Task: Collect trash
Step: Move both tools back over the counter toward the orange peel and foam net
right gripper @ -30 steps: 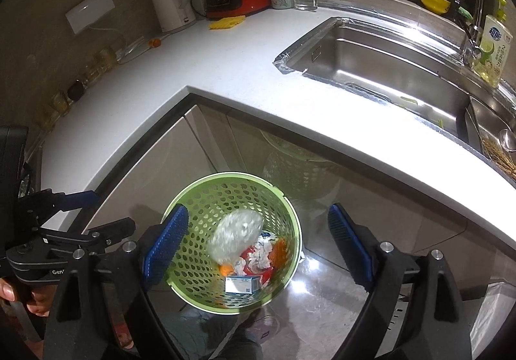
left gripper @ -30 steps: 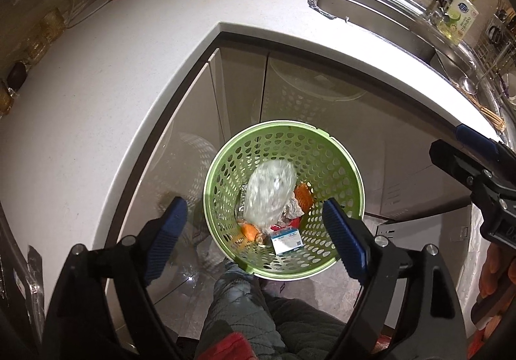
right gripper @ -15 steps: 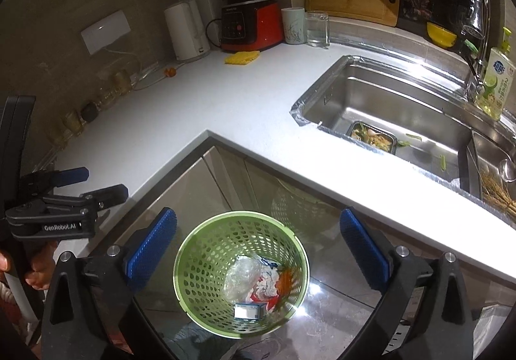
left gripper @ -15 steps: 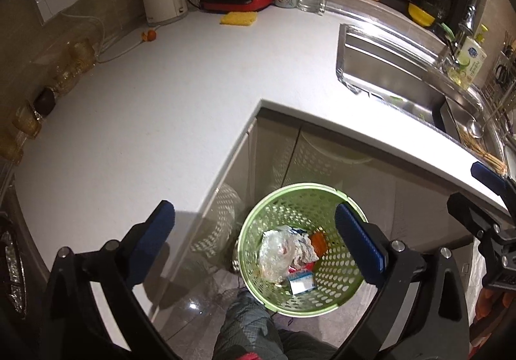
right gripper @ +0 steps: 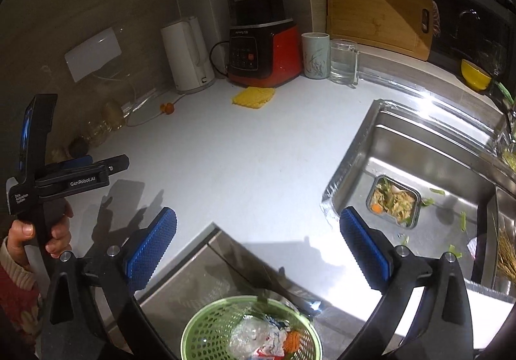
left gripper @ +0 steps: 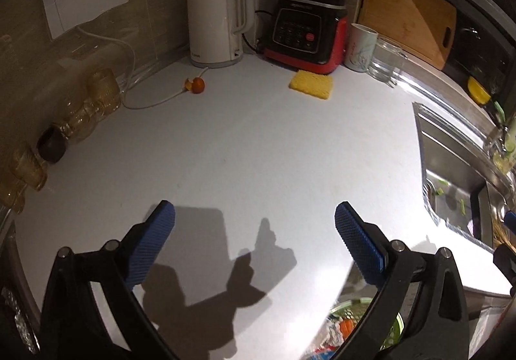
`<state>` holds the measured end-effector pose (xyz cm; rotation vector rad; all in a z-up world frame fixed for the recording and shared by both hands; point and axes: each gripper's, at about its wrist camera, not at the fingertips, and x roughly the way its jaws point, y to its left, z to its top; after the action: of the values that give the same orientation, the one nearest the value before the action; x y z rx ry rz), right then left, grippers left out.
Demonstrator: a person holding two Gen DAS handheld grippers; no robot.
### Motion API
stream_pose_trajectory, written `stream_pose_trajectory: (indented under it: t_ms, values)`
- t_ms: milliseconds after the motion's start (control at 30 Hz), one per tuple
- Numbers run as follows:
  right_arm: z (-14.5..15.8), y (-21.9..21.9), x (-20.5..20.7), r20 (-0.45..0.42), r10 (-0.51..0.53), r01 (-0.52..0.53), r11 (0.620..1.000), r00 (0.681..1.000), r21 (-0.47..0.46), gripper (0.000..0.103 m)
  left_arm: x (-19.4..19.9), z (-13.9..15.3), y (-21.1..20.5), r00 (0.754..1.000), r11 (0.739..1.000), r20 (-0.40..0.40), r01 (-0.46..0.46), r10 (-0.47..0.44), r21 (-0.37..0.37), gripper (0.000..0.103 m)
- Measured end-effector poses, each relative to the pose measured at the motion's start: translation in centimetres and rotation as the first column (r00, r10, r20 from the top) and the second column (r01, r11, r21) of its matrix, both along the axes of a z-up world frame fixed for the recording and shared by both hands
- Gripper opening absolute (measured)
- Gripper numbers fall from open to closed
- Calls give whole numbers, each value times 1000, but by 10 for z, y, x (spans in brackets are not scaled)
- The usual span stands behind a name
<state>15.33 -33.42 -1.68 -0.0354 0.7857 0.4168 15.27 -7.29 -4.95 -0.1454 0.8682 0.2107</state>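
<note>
While both hand-held grippers hang over the white worktop (left gripper: 258,150), the left hand-held gripper (left gripper: 254,221) gapes wide and empty; the right hand-held gripper (right gripper: 258,224) likewise, having just been opening; trash (right gripper: 261,337) lies in the green basket (right gripper: 206,327) on the floor below.

Left tongs (left gripper: 254,231) and right tongs (right gripper: 258,236) both angled downward, jaws spread wide, nothing between.
</note>
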Motion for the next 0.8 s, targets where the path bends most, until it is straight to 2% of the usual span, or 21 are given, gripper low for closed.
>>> stream_pose_trajectory:
  t_ms: [133, 433, 667, 800]
  values:
    - [-4, 33, 50, 2, 6, -6, 1000, 1000, -5, 100, 53, -10, 32, 999, 999, 21, -27, 27, 28, 95]
    - [-31, 101, 161, -27, 9, -10, 999, 1000, -31, 100, 166, -45, 99, 995, 995, 27, -101, 101, 16, 95]
    - [-54, 134, 225, -47, 7, -9, 999, 999, -46, 100, 222, -77, 142, 987, 987, -10, -160, 160, -16, 92]
    - [-64, 143, 250, -59, 7, -10, 999, 998, -51, 100, 242, -87, 157, 984, 983, -22, -177, 176, -49, 84]
